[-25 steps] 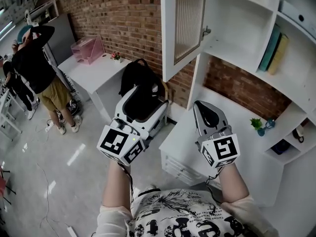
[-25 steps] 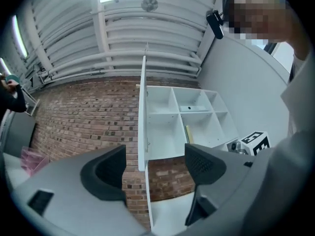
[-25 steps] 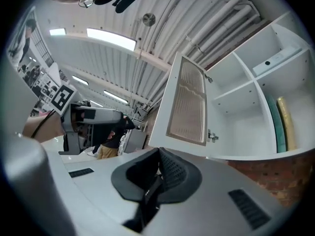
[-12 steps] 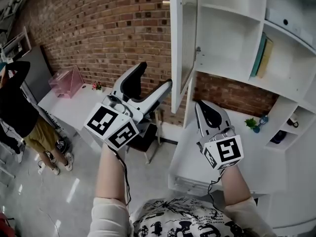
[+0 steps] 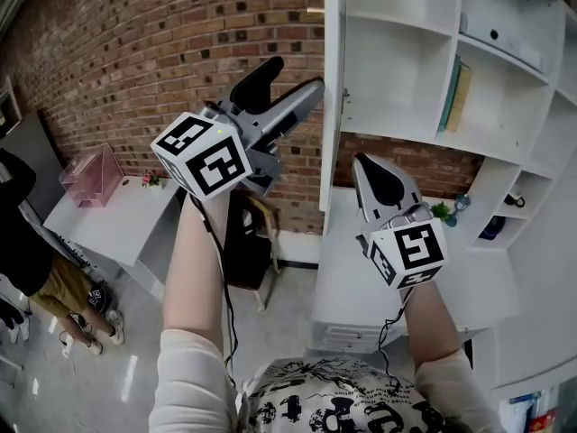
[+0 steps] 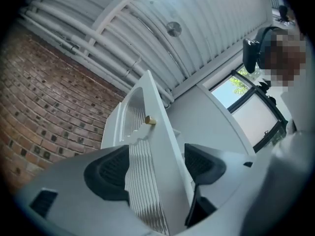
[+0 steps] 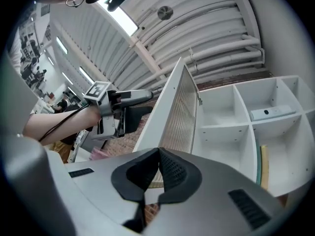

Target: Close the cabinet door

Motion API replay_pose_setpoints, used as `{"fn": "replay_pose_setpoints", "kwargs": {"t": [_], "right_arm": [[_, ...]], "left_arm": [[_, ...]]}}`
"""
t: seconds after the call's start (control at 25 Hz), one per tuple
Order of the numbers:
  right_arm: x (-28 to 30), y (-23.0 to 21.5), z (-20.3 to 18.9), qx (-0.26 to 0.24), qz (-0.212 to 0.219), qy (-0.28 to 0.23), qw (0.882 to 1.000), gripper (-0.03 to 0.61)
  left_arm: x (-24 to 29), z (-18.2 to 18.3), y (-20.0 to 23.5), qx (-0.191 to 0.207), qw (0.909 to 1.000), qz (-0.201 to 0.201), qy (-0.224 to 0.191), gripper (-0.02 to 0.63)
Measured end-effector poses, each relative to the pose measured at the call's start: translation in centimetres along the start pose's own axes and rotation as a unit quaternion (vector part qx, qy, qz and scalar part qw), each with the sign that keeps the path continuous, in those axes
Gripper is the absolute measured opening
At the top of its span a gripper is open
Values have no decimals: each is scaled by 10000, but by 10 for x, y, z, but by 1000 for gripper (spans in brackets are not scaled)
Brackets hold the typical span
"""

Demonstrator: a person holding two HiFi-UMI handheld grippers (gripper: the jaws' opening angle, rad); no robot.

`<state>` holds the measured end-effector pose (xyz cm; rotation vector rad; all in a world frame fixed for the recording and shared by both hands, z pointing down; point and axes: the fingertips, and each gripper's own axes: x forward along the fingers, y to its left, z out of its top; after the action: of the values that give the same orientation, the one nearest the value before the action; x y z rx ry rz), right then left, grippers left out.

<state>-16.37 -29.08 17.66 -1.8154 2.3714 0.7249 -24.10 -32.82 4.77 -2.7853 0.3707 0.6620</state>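
The white cabinet door [image 5: 331, 88] stands open and shows edge-on in the head view. It has a ribbed glass panel and a small brass knob [image 6: 149, 121]. My left gripper [image 5: 293, 78] is raised beside the door's outer face and is open. In the left gripper view the door's [image 6: 167, 146] free edge lies between the two pads of the left gripper [image 6: 155, 168]; I cannot tell whether either pad touches it. My right gripper [image 5: 370, 171] is held lower, in front of the cabinet, shut and empty. The right gripper [image 7: 158, 166] view looks up at the door [image 7: 181, 114] and the open shelves.
White shelves [image 5: 397, 52] hold books [image 5: 453, 93] and a flat white box [image 5: 505, 41]. A white counter [image 5: 469, 287] with a small plant [image 5: 442, 210] lies below. A dark chair [image 5: 243, 242], a white desk [image 5: 108, 219] with a pink box [image 5: 87, 174] and a person [image 5: 27, 242] are at left.
My left gripper has risen from low over the chair up to the door's edge. The head view has tilted up. The right gripper has stayed about where it was.
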Motion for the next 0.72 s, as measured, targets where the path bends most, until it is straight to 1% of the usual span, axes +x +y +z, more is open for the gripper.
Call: {"fn": "replay_pose_setpoints", "kwargs": {"t": [0.08, 0.16, 0.24, 0.32, 0.44, 0.52, 0.56, 0.6, 0.64, 0.72], "right_arm": [[1, 3, 8, -54, -83, -26, 9999, 15], [-1, 7, 11, -184, -151, -20, 9997, 15], [-2, 6, 10, -379, -239, 31, 9990, 15], [-1, 1, 8, -504, -322, 101, 9982, 15], [-1, -1, 5, -519, -365, 164, 9979, 15], [-1, 4, 4, -583, -342, 208, 9975, 15], [-2, 7, 3, -685, -335, 240, 9968, 15], [-2, 10, 3, -857, -340, 269, 9954, 15], [-3, 13, 4, -1093, -348, 273, 9930, 15], [-4, 19, 7, -1526, -327, 163, 9876, 15]], "left_arm": [[5, 10, 12, -225, 9996, -150, -87, 359], [9, 24, 22, -565, 9973, -346, -306, 359], [16, 36, 33, -892, 9937, -473, -480, 359], [29, 41, 38, -1171, 9894, -659, -556, 359], [47, 44, 35, -1448, 9822, -1037, -594, 359], [53, 47, 34, -1625, 9777, -1164, -649, 354], [55, 49, 35, -1720, 9756, -1181, -679, 338], [57, 49, 36, -1782, 9744, -1181, -699, 300], [59, 48, 36, -1781, 9744, -1183, -694, 251], [61, 46, 33, -1632, 9764, -1266, -624, 213]]}}
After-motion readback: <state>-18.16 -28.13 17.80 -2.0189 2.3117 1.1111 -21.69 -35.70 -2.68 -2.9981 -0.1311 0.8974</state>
